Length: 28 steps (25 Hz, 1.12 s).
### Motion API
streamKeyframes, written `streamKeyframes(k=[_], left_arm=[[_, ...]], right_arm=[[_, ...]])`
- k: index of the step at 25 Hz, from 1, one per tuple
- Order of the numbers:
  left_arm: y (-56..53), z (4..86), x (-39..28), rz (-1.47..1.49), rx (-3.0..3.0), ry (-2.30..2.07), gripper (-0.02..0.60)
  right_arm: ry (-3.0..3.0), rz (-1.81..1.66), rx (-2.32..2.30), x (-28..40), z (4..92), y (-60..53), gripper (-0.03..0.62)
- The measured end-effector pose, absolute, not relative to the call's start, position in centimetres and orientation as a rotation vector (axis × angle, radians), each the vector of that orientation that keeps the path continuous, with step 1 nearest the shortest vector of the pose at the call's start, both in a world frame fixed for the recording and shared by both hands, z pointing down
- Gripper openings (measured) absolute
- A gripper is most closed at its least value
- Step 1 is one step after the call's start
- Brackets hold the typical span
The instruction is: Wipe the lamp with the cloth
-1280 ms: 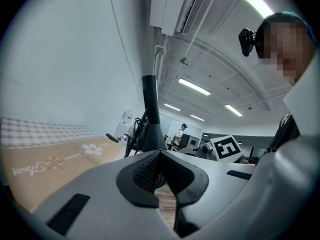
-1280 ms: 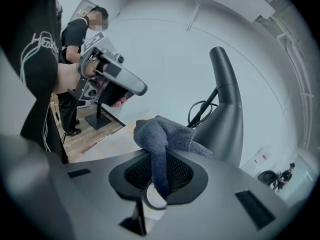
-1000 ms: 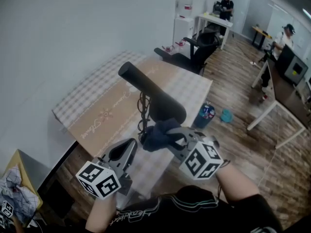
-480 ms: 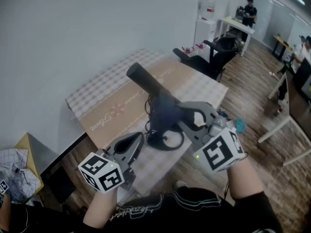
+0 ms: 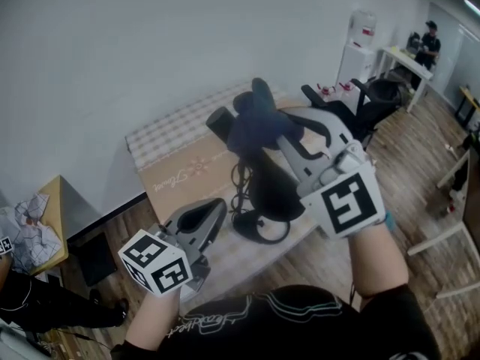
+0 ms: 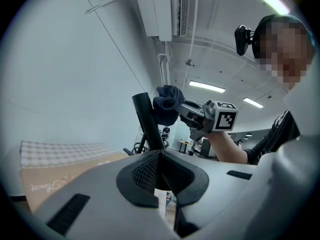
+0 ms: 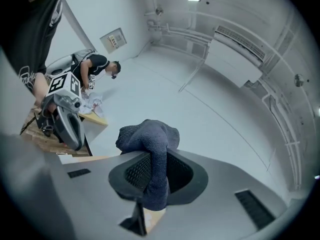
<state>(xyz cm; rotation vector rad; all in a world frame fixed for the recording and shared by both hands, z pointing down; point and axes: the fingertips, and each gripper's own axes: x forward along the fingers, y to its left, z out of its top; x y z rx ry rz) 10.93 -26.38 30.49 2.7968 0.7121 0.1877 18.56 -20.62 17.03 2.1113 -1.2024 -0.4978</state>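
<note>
Right tongs (image 5: 285, 130) lifted the clamped cloth (image 5: 251, 122) up the lamp (image 5: 266, 186).

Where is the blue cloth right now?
The dark blue cloth is pinched in the right gripper. It sits mid-frame in the head view, right by the top end of the black lamp, above the table.

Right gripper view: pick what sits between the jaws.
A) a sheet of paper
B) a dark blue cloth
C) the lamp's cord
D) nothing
B: the right gripper is shut on the dark blue cloth, which bunches up above the jaws and hangs down between them.
</note>
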Motion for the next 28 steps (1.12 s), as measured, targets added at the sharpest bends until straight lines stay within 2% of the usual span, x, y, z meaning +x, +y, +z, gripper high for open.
streamKeyframes(k=[13, 28], left_arm=[[-25.9, 28.6, 11.5, 0.119, 2.861, 0.381, 0.000], [-24.6, 30.1, 10.2, 0.118, 2.856, 0.129, 0.000]], right_arm=[[-1.415, -0.772, 2.056, 21.3, 11.6, -22.7, 0.057], [-1.619, -0.758, 1.843, 19.8, 17.5, -25.4, 0.057]])
